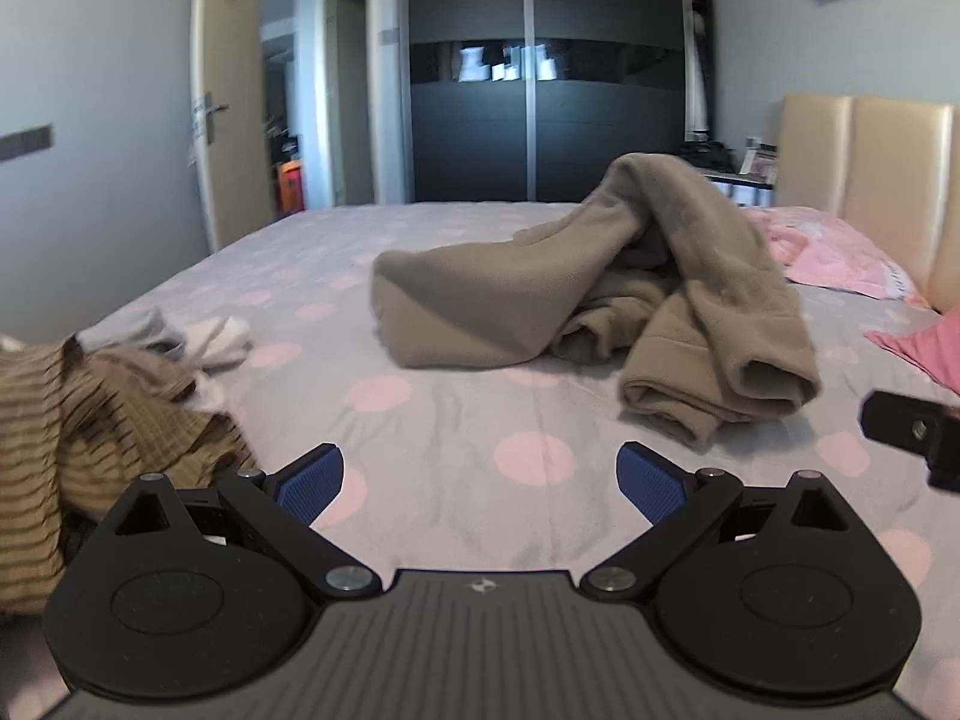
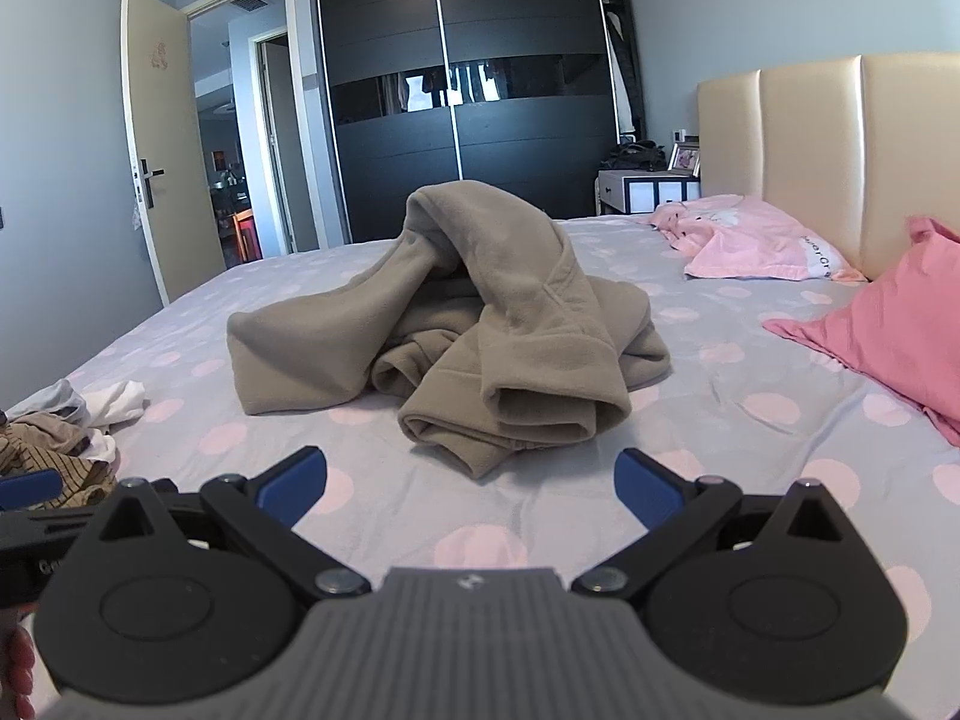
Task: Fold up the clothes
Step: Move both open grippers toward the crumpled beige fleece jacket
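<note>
A crumpled taupe fleece garment [image 1: 606, 300] [image 2: 480, 324] lies heaped in the middle of the bed, one part standing up in a peak. My left gripper [image 1: 480, 480] hovers open over the dotted sheet, short of the garment and a little left of it, nothing between its blue pads [image 1: 312, 483]. My right gripper [image 2: 471, 483] is also open and empty, with the garment's rolled hem just beyond its fingertips. Part of the right gripper [image 1: 912, 438] shows at the right edge of the left wrist view, and the left gripper's blue pad [image 2: 30, 489] shows at the right wrist view's left edge.
The bed sheet [image 2: 750, 420] is grey with pink dots. A striped brown garment [image 1: 78, 438] and white and grey small items [image 1: 198, 336] lie at the left. Pink pillows [image 2: 900, 324] and a pink cloth [image 2: 762, 240] sit by the cream headboard [image 2: 840, 156]. A dark wardrobe [image 2: 468, 90] stands behind.
</note>
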